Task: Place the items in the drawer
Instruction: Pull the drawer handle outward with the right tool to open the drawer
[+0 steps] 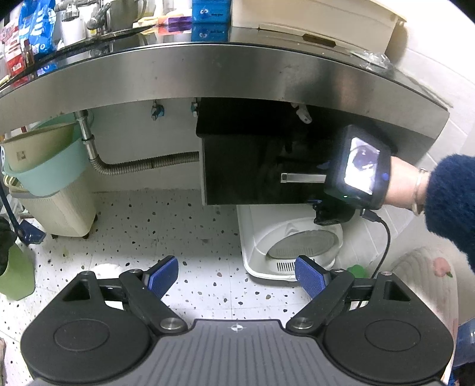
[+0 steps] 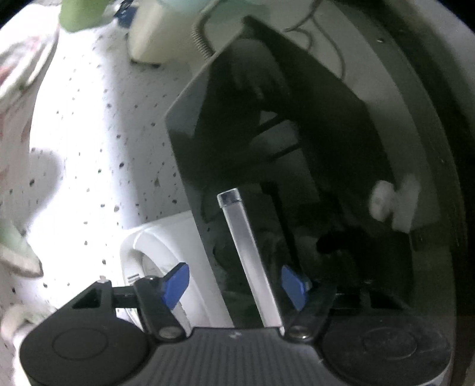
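Black glossy drawer front (image 2: pixel 297 154) carries a silver bar handle (image 2: pixel 249 255); no legible writing. Right gripper (image 2: pixel 236 286) jaws spread, straddling handle; left gripper (image 1: pixel 237 277) released over speckled floor (image 1: pixel 166 219).

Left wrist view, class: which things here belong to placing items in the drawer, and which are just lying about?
Belongs to the job:
black drawer
drawer handle
right gripper, open around the handle
left gripper, open

Just lying about:
stacked basins
blue box
corrugated hose
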A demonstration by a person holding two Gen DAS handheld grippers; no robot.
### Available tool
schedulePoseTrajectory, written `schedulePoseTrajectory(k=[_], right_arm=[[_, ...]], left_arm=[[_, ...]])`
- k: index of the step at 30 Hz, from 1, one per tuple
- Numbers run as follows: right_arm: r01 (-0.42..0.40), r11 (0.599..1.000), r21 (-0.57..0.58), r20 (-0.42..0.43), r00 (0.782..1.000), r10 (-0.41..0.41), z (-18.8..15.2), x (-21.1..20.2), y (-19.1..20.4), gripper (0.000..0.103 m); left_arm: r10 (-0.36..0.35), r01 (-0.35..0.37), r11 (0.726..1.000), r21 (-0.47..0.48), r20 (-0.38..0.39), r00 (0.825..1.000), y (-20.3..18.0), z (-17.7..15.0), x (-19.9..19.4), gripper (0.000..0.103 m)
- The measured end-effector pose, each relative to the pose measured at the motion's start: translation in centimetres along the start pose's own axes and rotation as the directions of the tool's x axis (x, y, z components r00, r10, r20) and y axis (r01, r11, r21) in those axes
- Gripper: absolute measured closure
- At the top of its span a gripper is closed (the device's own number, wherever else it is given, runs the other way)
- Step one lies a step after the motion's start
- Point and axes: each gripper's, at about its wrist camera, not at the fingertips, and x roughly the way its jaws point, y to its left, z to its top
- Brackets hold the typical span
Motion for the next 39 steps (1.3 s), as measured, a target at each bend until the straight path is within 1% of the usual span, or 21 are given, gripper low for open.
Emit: schedulePoseTrajectory(k=[6,8,13,16,19,25,33,39], right_arm=[[-0.024,0.997,-0.075,-0.033,0.999,0.022,0.5,1.9,0.3,0.037],[-0.023,0.995,-0.094,-0.037,0.999,0.020,0.8,2.5,0.3,0.037],[-0.057,0.991,-0.123,-0.035,0.998,0.053,1.1,3.2,0.4,0.037],[-0.059,0.982,-0.178,-0.038,0.998,0.054,1.1,3.9,1.1,0.029],[-0.060,0.981,-0.183,-0.020,0.998,0.057,0.7,3.8,1.3,0.028],[-0.069,0.987,-0.145,-0.011,0.998,0.068,0.8,4.2,1.0,0.028],[-0.032,0.987,-0.159,-0.004,0.999,0.032,0.8,4.2,1.8,0.028],[-0.029,0.984,-0.174,-0.002,1.000,0.029,0.9,4.2,2.0,0.028]], left_arm=[[0.006,-0.006,1.000,-0.005,-0.012,1.000,0.2,0.0,0.2,0.017],[0.009,-0.009,1.000,-0.004,-0.013,1.000,0.2,0.1,0.2,0.017],[0.015,-0.015,1.000,0.003,-0.016,1.000,-0.1,0.2,0.4,0.017],[0.018,-0.018,1.000,0.005,-0.017,1.000,-0.1,0.3,0.5,0.017],[0.014,-0.014,1.000,0.011,-0.025,1.000,-0.3,0.3,0.6,0.017],[0.011,-0.010,0.999,0.037,-0.020,1.000,-0.7,0.2,0.6,0.017],[0.021,-0.020,0.999,0.034,-0.021,1.000,-0.7,0.3,0.5,0.017],[0.021,-0.020,0.999,0.048,-0.013,1.000,-1.0,0.5,0.4,0.017]])
